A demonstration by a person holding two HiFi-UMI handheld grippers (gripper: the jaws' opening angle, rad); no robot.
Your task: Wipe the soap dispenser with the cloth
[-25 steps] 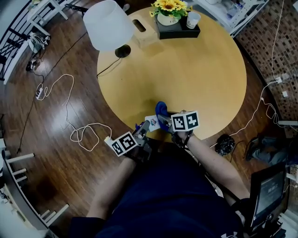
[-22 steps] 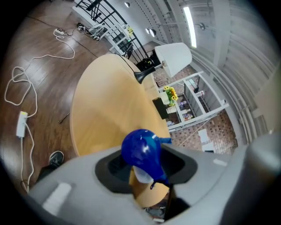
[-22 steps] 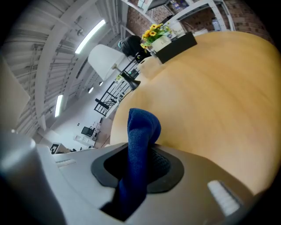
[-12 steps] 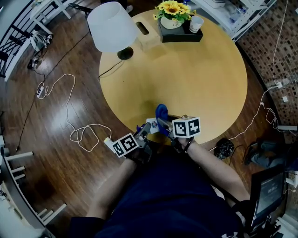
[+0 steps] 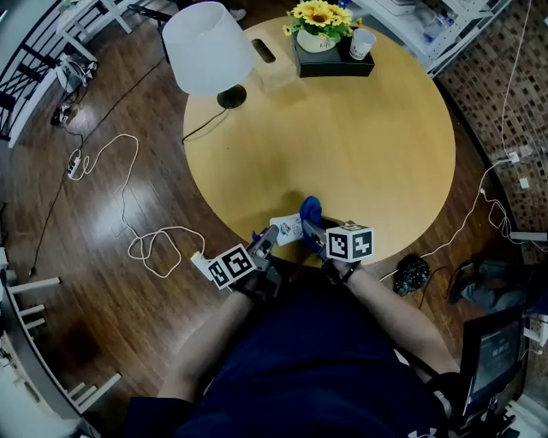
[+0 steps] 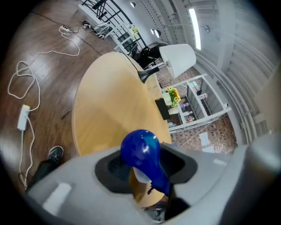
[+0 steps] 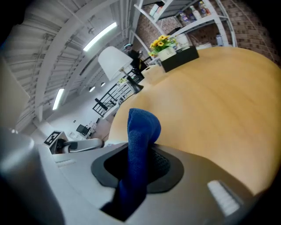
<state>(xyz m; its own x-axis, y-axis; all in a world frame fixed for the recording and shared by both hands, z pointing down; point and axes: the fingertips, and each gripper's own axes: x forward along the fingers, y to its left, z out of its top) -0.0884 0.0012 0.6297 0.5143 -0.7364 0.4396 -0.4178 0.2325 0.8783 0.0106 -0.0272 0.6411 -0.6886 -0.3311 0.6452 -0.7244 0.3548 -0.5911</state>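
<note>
The soap dispenser is a small white bottle with a printed label and a glossy blue top. It hangs over the near edge of the round wooden table, and my left gripper is shut on it. In the left gripper view the blue top fills the space between the jaws of the left gripper. My right gripper is shut on a folded blue cloth. The cloth stands up from the right gripper and sits right beside the dispenser; whether they touch is hidden.
At the table's far side stand a lamp with a white shade, a wooden box and a black tray with a sunflower pot and a cup. White cables trail over the wooden floor at left.
My right gripper has carried the blue cloth to the right and a little nearer, along the dispenser. The left gripper and the dispenser have stayed where they were.
</note>
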